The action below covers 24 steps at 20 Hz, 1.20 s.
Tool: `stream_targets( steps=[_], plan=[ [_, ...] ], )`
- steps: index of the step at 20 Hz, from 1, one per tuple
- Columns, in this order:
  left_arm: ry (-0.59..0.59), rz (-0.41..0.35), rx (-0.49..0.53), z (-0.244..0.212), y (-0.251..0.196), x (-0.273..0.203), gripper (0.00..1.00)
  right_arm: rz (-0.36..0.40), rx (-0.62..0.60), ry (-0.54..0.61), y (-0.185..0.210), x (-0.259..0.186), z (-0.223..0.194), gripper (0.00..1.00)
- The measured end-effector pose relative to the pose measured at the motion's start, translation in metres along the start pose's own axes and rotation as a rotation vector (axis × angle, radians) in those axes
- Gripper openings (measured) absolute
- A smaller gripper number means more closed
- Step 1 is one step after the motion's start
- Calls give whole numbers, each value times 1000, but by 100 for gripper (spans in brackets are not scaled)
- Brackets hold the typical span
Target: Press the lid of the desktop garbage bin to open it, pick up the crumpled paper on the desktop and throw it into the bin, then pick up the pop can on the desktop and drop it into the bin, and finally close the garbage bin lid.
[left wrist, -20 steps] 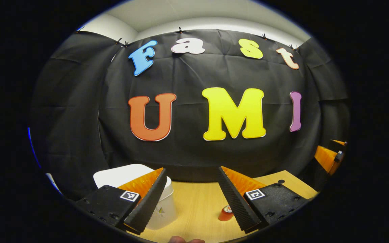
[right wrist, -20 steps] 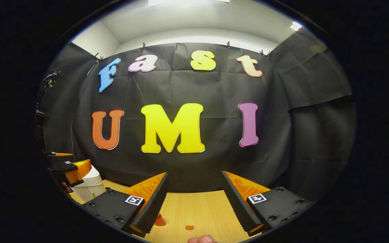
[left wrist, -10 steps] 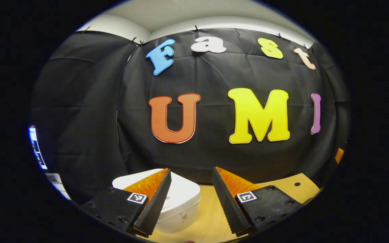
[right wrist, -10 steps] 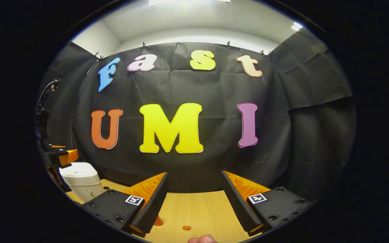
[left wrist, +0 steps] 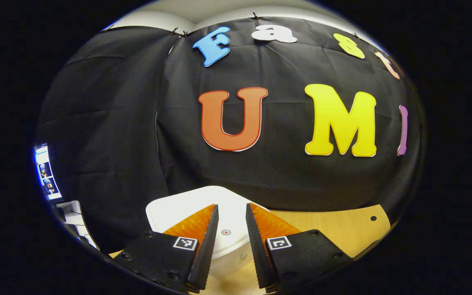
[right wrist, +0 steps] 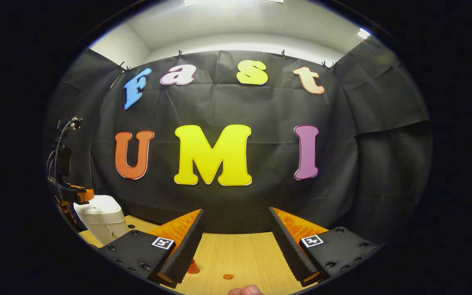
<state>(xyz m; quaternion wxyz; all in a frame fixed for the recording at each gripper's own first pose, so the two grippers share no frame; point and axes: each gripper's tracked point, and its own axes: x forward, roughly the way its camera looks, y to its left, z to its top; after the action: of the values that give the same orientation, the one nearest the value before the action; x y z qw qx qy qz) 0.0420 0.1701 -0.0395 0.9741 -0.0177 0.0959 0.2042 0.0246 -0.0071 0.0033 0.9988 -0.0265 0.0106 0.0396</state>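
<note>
The left tool point(left wrist: 232, 246), its fingers narrowed to a slim gap since a moment ago, now hovers over the closed white bin lid point(left wrist: 228, 223) on the desk point(left wrist: 334, 223), seemingly ready to press, while the right tool point(right wrist: 236, 246) waits open, farther off.

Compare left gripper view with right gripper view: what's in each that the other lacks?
Left gripper view: the bin lid from close up, its red-ringed mark seen between the narrowed left tongs, plus a screen at the left edge. Right gripper view: the right tongs wide open over the wooden table, a pop can partly hidden behind one finger, a small orange scrap, a fingertip. Both: the white bin, closed, the table, the black cloth wall.
</note>
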Motion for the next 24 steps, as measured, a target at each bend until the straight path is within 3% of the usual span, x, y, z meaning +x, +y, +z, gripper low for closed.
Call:
stream_targets(
  steps=[3,6,10,20,24],
  plan=[
    [40,14,-7,-14,4,7,42,14,-23,4,3,-1,-3,94],
    [75,22,-2,-27,9,13,29,24,-32,21,4,-1,-5,94],
    [113,48,1,-39,14,17,20,49,-35,19,10,-1,-4,94],
    [106,124,10,-46,15,18,10,82,-19,41,17,-3,-20,94],
    [20,112,10,-20,16,13,8,93,-9,34,16,-2,-17,94]
  ],
)
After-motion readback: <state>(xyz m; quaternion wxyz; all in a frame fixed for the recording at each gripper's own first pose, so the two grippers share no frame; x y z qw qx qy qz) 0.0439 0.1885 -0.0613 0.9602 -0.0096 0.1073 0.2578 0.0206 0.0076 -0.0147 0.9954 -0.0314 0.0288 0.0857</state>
